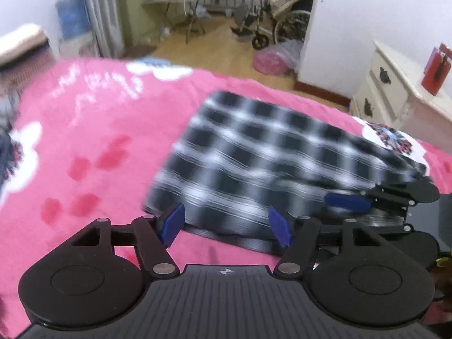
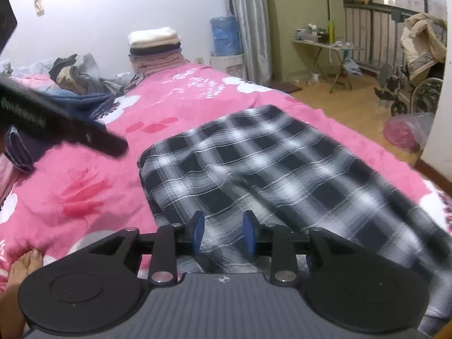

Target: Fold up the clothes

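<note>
A black-and-white plaid garment (image 1: 268, 155) (image 2: 268, 163) lies folded on the pink flowered bedspread (image 1: 84, 130) (image 2: 183, 104). In the left wrist view my left gripper (image 1: 226, 227) is open wide at the garment's near edge, and its blue pads (image 1: 172, 224) hold nothing. My right gripper (image 2: 223, 233) has its pads (image 2: 197, 230) partway closed on a bunch of the plaid fabric, which runs between them and drapes off to the right. It also shows from the side as the right gripper (image 1: 367, 200), under the garment's right edge. The left gripper's black body (image 2: 56, 124) crosses the upper left.
Unfolded clothes (image 2: 79, 76) and a stack of folded towels (image 2: 155, 45) sit at the far end of the bed. A white dresser (image 1: 395, 93) stands to the right. A wheelchair (image 1: 271, 28), a folding table (image 2: 325, 48) and a pink bag (image 2: 404, 130) are on the wooden floor. A bare foot (image 2: 25, 262) is near the bed.
</note>
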Demonstrator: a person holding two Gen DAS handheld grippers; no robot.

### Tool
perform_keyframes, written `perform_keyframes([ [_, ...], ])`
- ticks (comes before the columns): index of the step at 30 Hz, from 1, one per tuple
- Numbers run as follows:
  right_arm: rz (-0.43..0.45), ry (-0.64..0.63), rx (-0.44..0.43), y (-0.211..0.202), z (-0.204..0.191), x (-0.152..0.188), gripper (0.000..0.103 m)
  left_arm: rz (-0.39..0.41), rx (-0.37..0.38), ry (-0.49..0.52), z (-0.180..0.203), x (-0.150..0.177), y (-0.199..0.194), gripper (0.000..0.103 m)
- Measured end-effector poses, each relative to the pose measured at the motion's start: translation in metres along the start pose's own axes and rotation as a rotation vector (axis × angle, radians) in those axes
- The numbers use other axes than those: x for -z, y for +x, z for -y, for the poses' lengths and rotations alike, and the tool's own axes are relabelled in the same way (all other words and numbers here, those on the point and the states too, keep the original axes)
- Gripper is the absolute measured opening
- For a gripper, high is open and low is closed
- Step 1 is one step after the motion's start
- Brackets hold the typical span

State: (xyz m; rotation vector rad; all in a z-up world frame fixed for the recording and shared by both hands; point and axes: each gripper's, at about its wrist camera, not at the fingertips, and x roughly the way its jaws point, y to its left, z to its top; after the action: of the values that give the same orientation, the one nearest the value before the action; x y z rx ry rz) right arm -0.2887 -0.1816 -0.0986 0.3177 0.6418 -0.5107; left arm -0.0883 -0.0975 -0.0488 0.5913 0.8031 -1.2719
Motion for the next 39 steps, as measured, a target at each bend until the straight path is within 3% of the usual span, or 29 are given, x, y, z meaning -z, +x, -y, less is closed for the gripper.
perform_keyframes([
  [8,-0.093,0.117,0.105,-0.002,0.029,-0.004,0.039,-0.055,-0.048,-0.105,0.013,0.001,0.041,0.066],
  [14,-0.214,0.234,0.186,0.021,0.053,0.008,0.045,-0.085,-0.069,-0.083,0.032,0.023,0.063,0.067],
  [18,-0.223,0.190,0.178,0.027,0.046,0.011,0.063,-0.122,-0.078,-0.087,0.038,0.038,0.077,0.084],
  [22,-0.221,0.197,0.178,0.028,0.043,0.010,0.067,-0.162,-0.060,-0.172,0.023,0.039,0.078,0.096],
  [27,-0.213,0.247,0.183,0.018,0.045,0.002,0.073,-0.182,-0.048,-0.203,0.014,0.043,0.077,0.102],
  [32,-0.154,0.251,0.235,0.007,0.051,-0.006,0.081,-0.182,-0.058,-0.186,0.016,0.048,0.072,0.103],
  [36,-0.206,0.296,0.291,0.018,0.062,0.002,0.095,-0.183,-0.055,-0.207,0.010,0.051,0.069,0.103],
  [39,-0.243,0.254,0.297,0.027,0.058,0.010,0.103,-0.183,-0.056,-0.211,0.007,0.053,0.066,0.103],
])
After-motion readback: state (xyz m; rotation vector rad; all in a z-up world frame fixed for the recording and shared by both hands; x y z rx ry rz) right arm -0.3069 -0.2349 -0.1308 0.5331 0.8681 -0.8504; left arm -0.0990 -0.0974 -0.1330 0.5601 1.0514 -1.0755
